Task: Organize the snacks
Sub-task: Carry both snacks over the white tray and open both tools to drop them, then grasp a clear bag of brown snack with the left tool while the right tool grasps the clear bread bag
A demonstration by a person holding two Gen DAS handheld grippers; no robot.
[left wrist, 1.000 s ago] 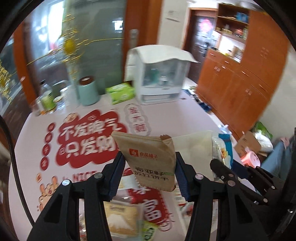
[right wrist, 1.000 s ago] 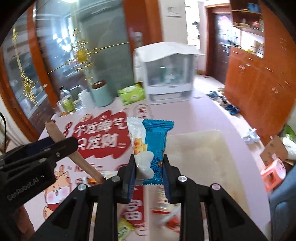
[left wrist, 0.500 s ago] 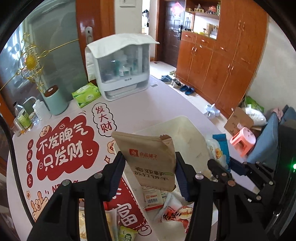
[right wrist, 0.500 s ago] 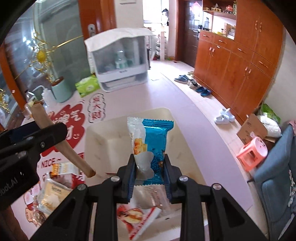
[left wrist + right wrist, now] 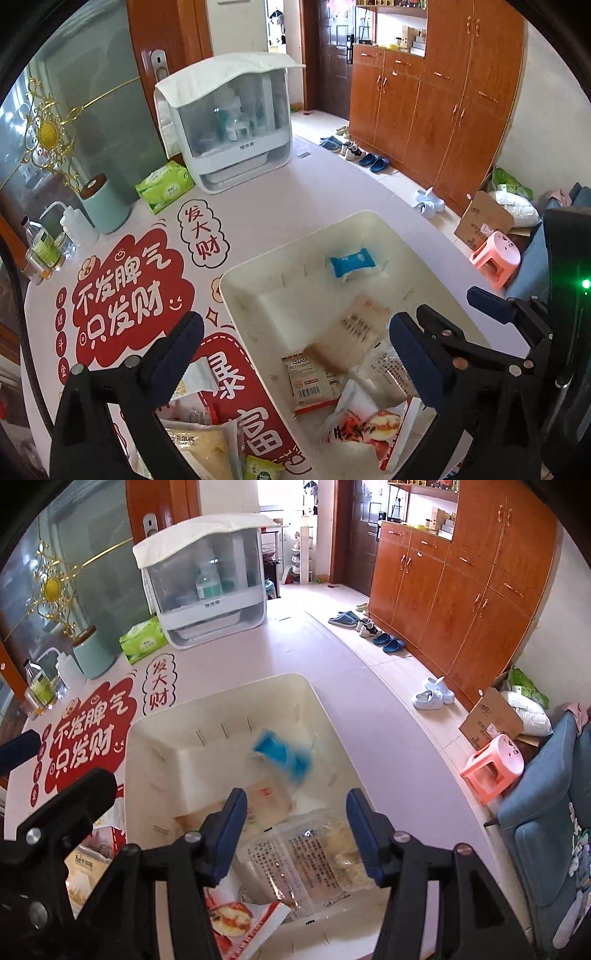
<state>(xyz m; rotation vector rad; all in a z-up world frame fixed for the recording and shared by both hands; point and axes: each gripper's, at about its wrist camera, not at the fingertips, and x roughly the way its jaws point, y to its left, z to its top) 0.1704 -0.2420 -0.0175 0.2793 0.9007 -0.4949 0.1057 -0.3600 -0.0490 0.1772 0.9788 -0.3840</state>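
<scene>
The left gripper (image 5: 295,350) has just been opening; its jaws stand wide with nothing between them. The right gripper (image 5: 295,827) has also been opening, half wide and empty. Both hang over the cream bin (image 5: 155,720). The blue packet (image 5: 351,263) lies near the bin's far wall, its long axis across. The brown packet (image 5: 351,334) lies slanted in the middle, among other snacks. Bare bin floor (image 5: 280,314) shows left of it.
</scene>
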